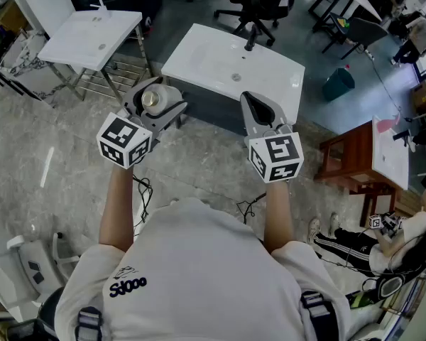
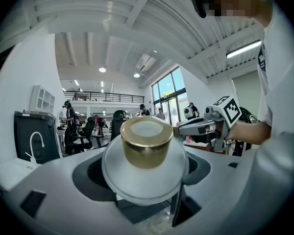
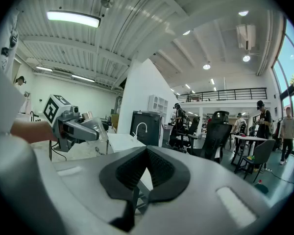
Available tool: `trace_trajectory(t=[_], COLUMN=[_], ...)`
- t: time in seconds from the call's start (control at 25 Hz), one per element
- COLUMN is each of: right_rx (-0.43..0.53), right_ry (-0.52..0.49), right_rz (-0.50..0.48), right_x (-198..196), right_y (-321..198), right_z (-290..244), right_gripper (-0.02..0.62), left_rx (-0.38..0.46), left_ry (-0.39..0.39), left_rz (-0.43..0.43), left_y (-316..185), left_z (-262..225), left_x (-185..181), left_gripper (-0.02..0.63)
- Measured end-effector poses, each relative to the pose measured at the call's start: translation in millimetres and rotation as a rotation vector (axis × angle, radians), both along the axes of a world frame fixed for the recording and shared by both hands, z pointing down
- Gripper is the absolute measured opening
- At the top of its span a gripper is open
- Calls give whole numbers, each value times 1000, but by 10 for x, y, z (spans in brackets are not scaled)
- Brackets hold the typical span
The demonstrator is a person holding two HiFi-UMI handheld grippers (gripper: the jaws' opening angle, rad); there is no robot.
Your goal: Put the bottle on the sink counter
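A white bottle with a gold cap (image 1: 155,99) is held in the air by my left gripper (image 1: 158,104), whose jaws stand wide around its body. In the left gripper view the bottle (image 2: 146,153) fills the middle, cap towards the camera, with the left gripper (image 2: 144,166) shut on it. My right gripper (image 1: 251,104) hovers beside it with its jaws closed and nothing in them; in its own view the right gripper (image 3: 147,152) shows black pads meeting. The white sink counter (image 1: 199,59) with a dark faucet lies just beyond both grippers.
A second white sink (image 1: 92,34) on a metal frame stands at the far left. Black office chairs (image 1: 259,2) are behind the counter, with a teal bin (image 1: 339,84) and a wooden table (image 1: 355,158) to the right. Someone sits at the lower right (image 1: 369,240).
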State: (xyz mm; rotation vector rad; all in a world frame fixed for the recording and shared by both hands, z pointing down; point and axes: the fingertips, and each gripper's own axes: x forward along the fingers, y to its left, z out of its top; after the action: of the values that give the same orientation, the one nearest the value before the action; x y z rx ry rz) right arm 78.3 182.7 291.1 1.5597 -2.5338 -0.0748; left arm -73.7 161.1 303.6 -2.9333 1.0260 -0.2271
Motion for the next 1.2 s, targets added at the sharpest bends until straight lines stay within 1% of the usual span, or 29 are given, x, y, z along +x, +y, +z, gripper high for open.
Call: trace_trajectory(t=[0.28,0.48,0.68,0.84,1.04,1.2], right_rx=[-26,-33,-67,-86,-82,-95], right_ry=[1,-67,-75,-87,-114,-106], right_rz=[-29,-37,-47,-53,-31,-28], right_x=[115,284,413,459,522,506], right_y=[-9,-34,-46,-71,-200,-352], right_z=[112,143,257,333,348,400], right_gripper=[9,9,11,11,10,10], left_rx=[-21,-48,-69,-82,-85,-94], left_ry=[-12,-15,-16,-15,-23,-6], left_rz=[-11,-42,-77,-91,-84,-78], left_y=[6,22,61,12,-119,-296], left_z=[102,183,263,323,385,458], left_x=[115,197,236,255,310,321], left_gripper=[342,342,342,342,342,342])
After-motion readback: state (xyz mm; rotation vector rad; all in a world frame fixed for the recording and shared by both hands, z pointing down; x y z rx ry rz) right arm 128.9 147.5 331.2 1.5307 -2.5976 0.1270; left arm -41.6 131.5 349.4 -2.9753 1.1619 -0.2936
